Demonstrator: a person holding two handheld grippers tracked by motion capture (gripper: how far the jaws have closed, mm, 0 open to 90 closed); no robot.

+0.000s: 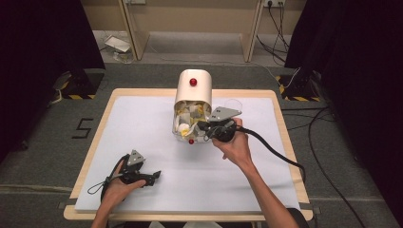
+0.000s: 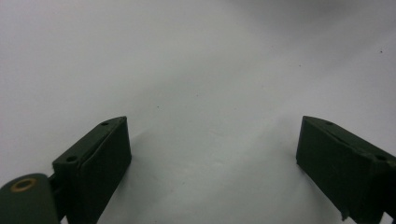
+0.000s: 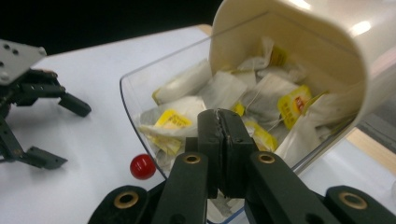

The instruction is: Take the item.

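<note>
Cream tea-bag dispenser (image 1: 192, 92) at bench (image 1: 142, 118) centre-far, clear drawer (image 3: 140, 100) open toward the near side. Right gripper (image 3: 223, 122) inside drawer, fingers pressed together among tea bags (image 3: 224, 88), possibly pinching one; hard to tell. Left gripper (image 2: 210, 158) well apart, near-left, fingers wide open, holding nothing.

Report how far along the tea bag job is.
Done: the clear drawer of the cream dispenser stands open, full of tea bags. In hand: the right gripper has its jaws shut in the drawer, seemingly pinching one bag. Left: lifting it out. The left gripper rests open on the table.
</note>
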